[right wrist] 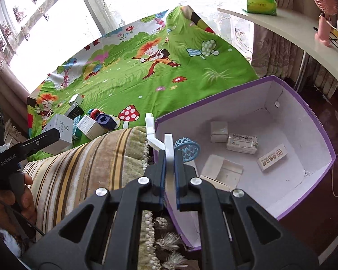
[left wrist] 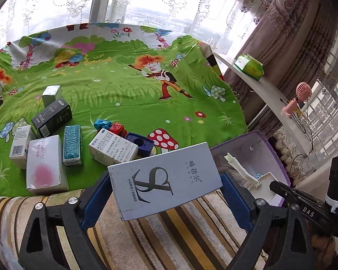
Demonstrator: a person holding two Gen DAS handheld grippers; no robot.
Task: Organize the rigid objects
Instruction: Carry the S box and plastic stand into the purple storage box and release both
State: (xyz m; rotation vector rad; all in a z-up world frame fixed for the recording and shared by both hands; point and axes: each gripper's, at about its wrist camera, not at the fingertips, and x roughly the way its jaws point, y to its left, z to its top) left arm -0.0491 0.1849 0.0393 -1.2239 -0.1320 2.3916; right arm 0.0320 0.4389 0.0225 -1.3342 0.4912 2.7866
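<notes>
My left gripper [left wrist: 166, 180] is shut on a grey box with black lettering [left wrist: 163, 180], held above the striped sofa edge. It also shows in the right wrist view [right wrist: 62, 127]. My right gripper [right wrist: 170, 157] is shut on a white toy basketball hoop with a blue net [right wrist: 187, 149], held over the near wall of the purple box [right wrist: 304, 108]. The hoop shows in the left wrist view [left wrist: 243, 171]. Several small boxes [right wrist: 242, 144] lie inside the purple box. More boxes [left wrist: 46, 164] and toy blocks [left wrist: 118, 129] lie on the green cartoon cloth [left wrist: 128, 90].
A striped sofa cushion [right wrist: 83, 164] runs under both grippers. A white shelf [right wrist: 293, 29] at the right carries a green tissue pack [right wrist: 260, 3] and a pink handheld fan [right wrist: 324, 11]. Curtains and windows stand behind the cloth.
</notes>
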